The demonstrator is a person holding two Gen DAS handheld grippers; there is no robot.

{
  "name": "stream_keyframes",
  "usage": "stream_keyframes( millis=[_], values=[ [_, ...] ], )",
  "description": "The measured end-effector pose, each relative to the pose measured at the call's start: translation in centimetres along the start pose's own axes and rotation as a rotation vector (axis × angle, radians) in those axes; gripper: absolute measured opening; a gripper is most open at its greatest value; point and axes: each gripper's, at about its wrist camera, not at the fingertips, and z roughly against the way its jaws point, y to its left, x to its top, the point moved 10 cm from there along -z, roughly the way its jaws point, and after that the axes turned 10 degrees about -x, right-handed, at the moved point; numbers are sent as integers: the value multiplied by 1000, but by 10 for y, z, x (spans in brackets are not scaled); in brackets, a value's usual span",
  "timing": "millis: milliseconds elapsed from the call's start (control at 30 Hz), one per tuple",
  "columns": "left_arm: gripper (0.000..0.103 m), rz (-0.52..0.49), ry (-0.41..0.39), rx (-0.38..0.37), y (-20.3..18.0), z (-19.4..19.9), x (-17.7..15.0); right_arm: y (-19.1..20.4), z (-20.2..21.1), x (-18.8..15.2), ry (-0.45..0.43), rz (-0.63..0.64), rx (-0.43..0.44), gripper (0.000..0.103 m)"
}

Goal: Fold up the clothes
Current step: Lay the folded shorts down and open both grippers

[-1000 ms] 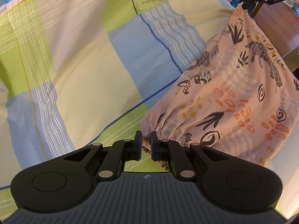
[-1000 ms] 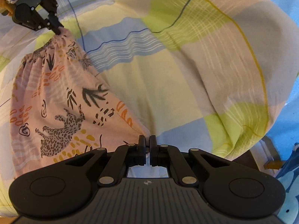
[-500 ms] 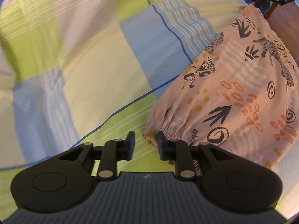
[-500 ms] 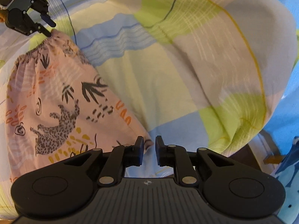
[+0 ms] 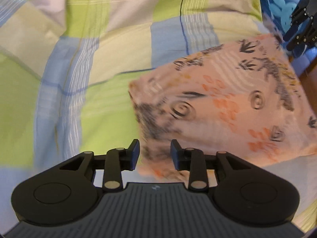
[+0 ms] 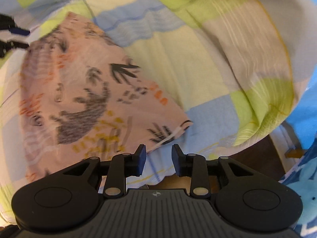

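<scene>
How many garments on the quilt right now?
1. The pink animal-print garment lies on the checked quilt, ahead of the open left gripper and left of the open right gripper. Anything beyond the frames can't be ruled out.

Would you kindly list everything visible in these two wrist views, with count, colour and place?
printed garment: one, pale pink with black, orange and yellow animal and leaf print, lying on the quilt ahead of both grippers.
checked quilt: one, green, blue, cream and grey squares, under the garment and filling most of both views.
blue patterned fabric: one, bright blue with lighter shapes, at the right edge of the right wrist view; also at the top right of the left wrist view.
wooden surface: one, dark brown, below the quilt's edge at lower right.
left gripper: one, black, jaws apart above the garment's near corner, holding nothing.
right gripper: one, black, jaws apart beside the garment's near corner, holding nothing.
</scene>
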Motion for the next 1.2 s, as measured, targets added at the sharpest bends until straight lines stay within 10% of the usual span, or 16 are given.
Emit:
stream_keyframes(
  millis=[233, 500, 933, 1200],
  values=[
    [41, 154, -132, -16, -74, 42, -48, 75, 77, -5, -129, 105, 47, 49],
    [49, 302, -231, -2, -155, 32, -85, 159, 69, -76, -175, 621, 142, 51],
    [51, 522, -452, 301, -175, 2, -109, 198, -5, -150, -502, 1146, 190, 41],
    [57, 421, -506, 409, -195, 20, -109, 188, 7, -142, -615, 1042, 229, 1]
  ],
)
